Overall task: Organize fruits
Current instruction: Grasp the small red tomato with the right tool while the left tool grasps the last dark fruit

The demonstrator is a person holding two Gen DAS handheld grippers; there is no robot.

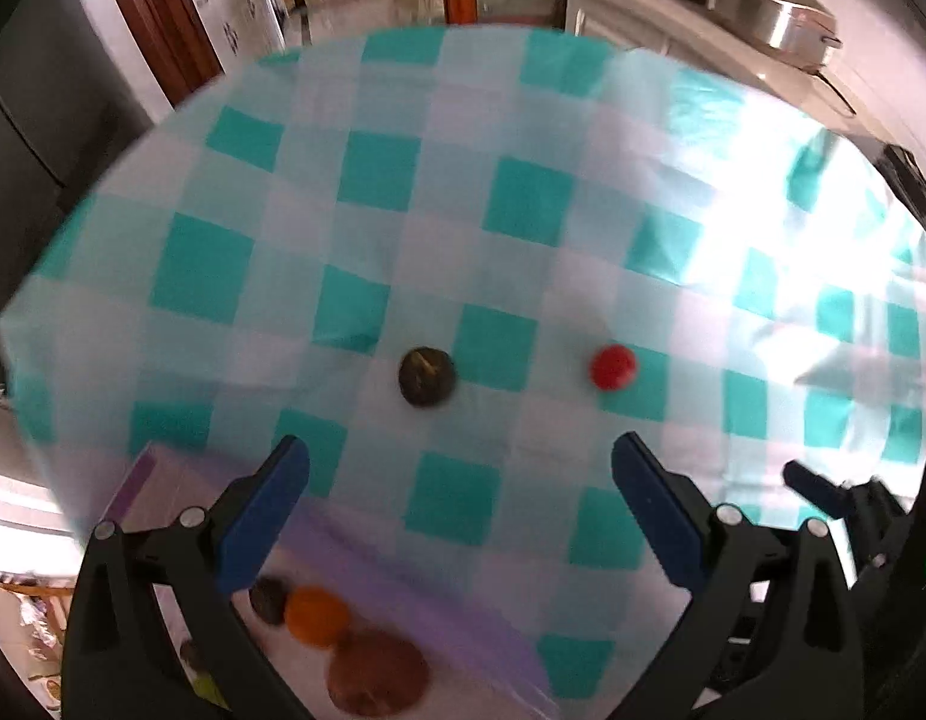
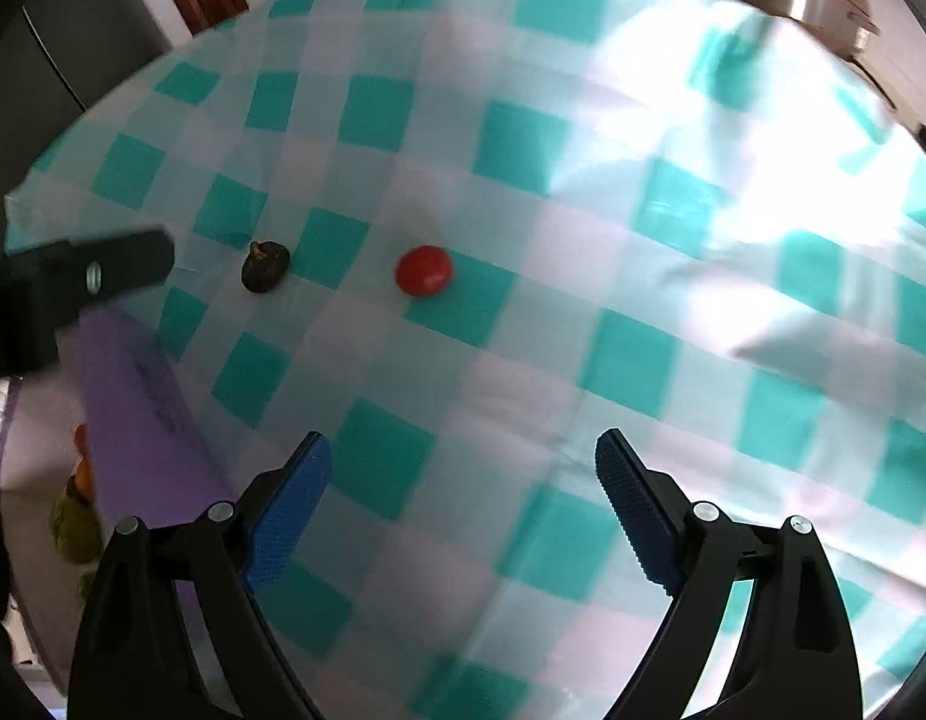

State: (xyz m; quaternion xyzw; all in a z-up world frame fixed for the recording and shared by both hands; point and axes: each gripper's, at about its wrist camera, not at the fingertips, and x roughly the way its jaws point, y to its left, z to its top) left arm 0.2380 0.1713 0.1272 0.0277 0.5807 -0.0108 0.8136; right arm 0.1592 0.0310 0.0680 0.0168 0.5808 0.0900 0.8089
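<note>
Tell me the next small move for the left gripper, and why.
Probably ease the left gripper forward and down toward the dark fruit. Its jaws stand open and empty, the fruit lies loose on the checked cloth just ahead of them, while other fruits already sit in the purple tray.

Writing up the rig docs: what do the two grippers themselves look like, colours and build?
Both match: the left gripper and right gripper have black, plastic-looking, Y-shaped linkage arms with round silver pivot screws. The fingers carry blue pads; in the right wrist view the pads show a fine ribbed texture. No cables, markings or sleeves visible. A green light glows at the left view's right edge.
</note>
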